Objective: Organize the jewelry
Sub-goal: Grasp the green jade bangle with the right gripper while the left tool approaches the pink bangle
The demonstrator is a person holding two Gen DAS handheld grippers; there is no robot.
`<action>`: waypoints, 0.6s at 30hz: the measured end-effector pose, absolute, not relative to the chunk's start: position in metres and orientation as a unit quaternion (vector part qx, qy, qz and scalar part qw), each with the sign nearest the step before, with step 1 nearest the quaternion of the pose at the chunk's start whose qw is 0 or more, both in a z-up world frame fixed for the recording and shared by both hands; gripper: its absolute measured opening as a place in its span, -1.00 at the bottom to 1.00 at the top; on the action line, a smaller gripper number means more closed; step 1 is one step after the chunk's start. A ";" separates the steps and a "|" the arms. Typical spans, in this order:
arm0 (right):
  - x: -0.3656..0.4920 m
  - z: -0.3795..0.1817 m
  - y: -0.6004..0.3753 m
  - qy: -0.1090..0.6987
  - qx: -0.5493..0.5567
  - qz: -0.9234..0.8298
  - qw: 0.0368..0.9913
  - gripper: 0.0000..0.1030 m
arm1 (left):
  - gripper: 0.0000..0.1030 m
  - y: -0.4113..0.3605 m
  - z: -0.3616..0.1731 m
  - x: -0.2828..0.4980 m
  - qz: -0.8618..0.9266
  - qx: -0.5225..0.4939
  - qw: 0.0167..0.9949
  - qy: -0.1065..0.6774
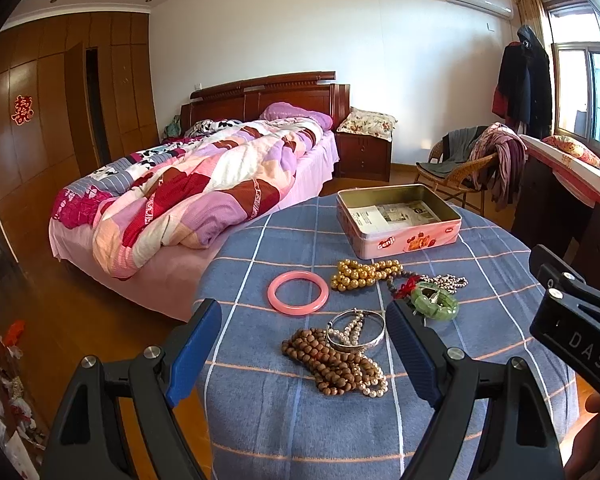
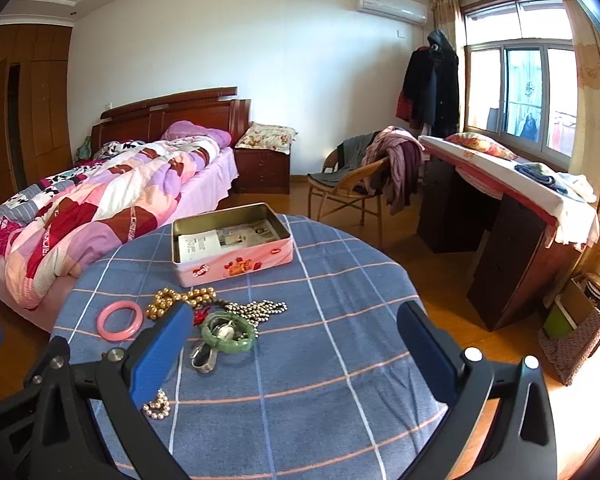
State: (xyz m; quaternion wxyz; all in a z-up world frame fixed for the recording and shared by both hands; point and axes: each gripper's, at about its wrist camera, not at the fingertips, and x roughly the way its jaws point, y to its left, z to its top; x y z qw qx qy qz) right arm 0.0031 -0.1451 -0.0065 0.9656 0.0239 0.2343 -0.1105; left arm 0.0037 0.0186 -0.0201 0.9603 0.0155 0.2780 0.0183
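Brown wooden beads (image 1: 332,364) lay tangled with a pearl strand (image 1: 370,380) and a silver bangle (image 1: 354,330) near the table's (image 1: 268,412) front edge, between the left gripper's (image 1: 304,344) spread, empty jaws. Closing there risked dragging all three together. The right gripper (image 2: 296,344) hovered likewise released. Farther back, the pink tin (image 1: 398,220) stood open.

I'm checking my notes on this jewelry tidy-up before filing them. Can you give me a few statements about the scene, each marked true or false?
1. The tin stands open, paper lining its bottom. True.
2. The pink bangle lies inside the tin. False: it lies on the blue checked cloth.
3. The left tool is open and holds nothing. True.
4. The green bracelet is clamped in the right tool. False: it lies on the cloth.
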 end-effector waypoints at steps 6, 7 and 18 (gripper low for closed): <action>0.023 -0.032 -0.163 0.261 0.057 -0.055 0.962 1.00 | 0.63 0.038 -0.040 0.022 -0.006 0.010 0.956 0.293; 0.025 -0.037 -0.167 0.267 0.063 -0.046 0.960 1.00 | 0.63 0.041 -0.044 0.025 -0.007 0.009 0.955 0.296; 0.069 -0.083 -0.171 0.336 0.116 0.067 0.932 0.90 | 0.63 0.080 -0.090 0.076 -0.038 -0.020 0.930 0.365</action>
